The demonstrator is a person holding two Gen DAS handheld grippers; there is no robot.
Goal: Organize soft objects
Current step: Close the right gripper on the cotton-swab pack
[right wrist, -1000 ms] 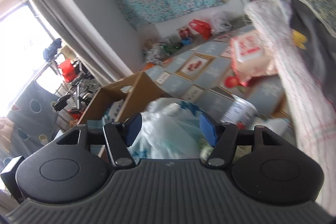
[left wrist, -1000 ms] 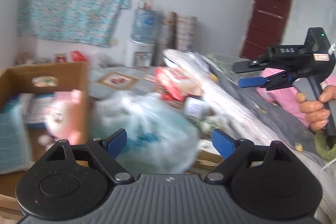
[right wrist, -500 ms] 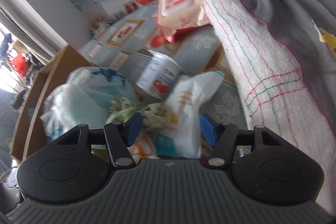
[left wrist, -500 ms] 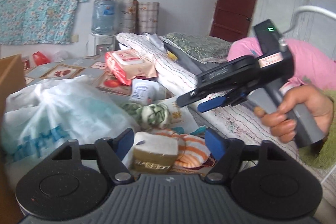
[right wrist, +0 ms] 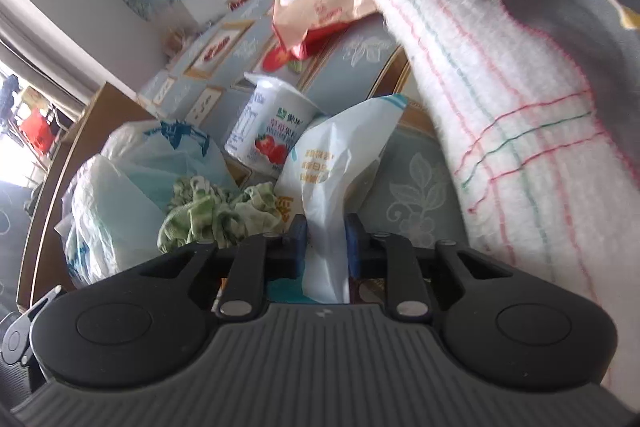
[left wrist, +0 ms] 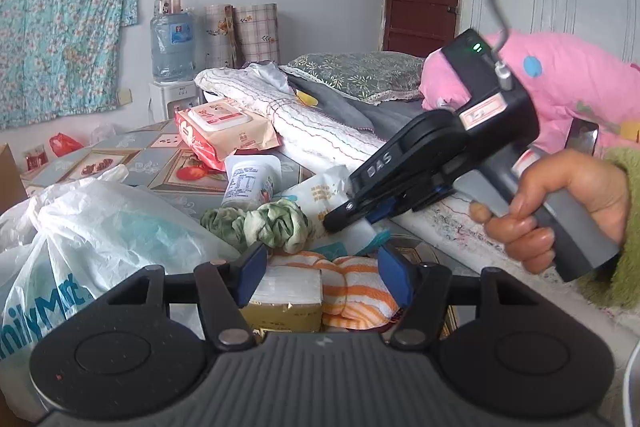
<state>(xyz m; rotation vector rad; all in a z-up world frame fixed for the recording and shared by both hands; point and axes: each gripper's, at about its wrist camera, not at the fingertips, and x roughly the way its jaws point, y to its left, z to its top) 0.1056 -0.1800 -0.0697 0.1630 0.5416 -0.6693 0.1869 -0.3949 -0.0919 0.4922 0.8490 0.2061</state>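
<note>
My right gripper (right wrist: 325, 241) is shut on the lower part of a white plastic packet (right wrist: 332, 163) with orange print. The left wrist view shows the same right gripper (left wrist: 352, 215), held by a hand (left wrist: 560, 207), pinching that packet (left wrist: 320, 195). My left gripper (left wrist: 323, 277) hangs low over a white tissue block (left wrist: 290, 285) and an orange-striped cloth (left wrist: 352, 287). Both lie between its closing jaws, and I see no pad pressing on them. A crumpled green-and-white cloth (left wrist: 272, 223) (right wrist: 216, 215) lies just beyond.
A strawberry yogurt cup (right wrist: 272, 135) lies on its side on the patterned tabletop (right wrist: 416, 179), with a wet-wipes pack (left wrist: 224, 131) behind it. A stuffed plastic bag (left wrist: 100, 235) and a cardboard box (right wrist: 80, 131) are at the left. A white blanket (right wrist: 500, 107) and pink quilt (left wrist: 560, 83) lie on the right.
The right gripper came down and shut on the white packet. The left gripper swung right from the box and bag to the tissue block and striped cloth, its jaws narrowing.
</note>
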